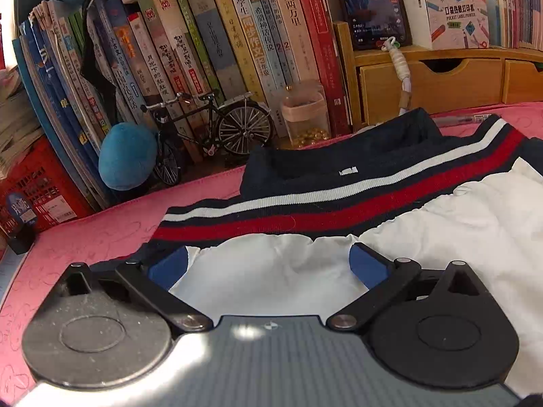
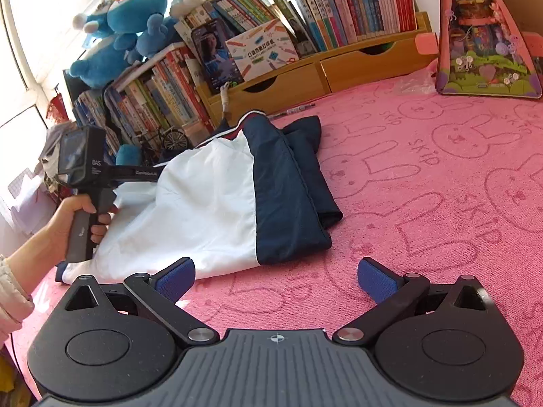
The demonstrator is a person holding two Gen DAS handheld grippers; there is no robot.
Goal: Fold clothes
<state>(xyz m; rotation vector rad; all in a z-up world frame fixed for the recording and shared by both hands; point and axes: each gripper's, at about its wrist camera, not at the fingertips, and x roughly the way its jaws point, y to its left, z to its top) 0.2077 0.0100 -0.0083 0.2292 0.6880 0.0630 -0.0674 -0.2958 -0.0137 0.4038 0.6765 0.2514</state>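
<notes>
We cannot see the left gripper's (image 1: 268,264) fingertips from the right wrist view, where the garment (image 2: 210,203) hides them; only its handle and the hand (image 2: 73,217) around it show. In the left wrist view the garment (image 1: 390,196) runs off the right edge, so we cannot tell how far it spreads. Its small white label (image 1: 348,171) is too small for us to read. The garment's far end in the right wrist view is bunched against the books (image 2: 159,101), and we cannot make out its collar there. The person's sleeve (image 2: 13,291) is cut off by the left edge. The jar's (image 1: 305,115) contents are blurred.
</notes>
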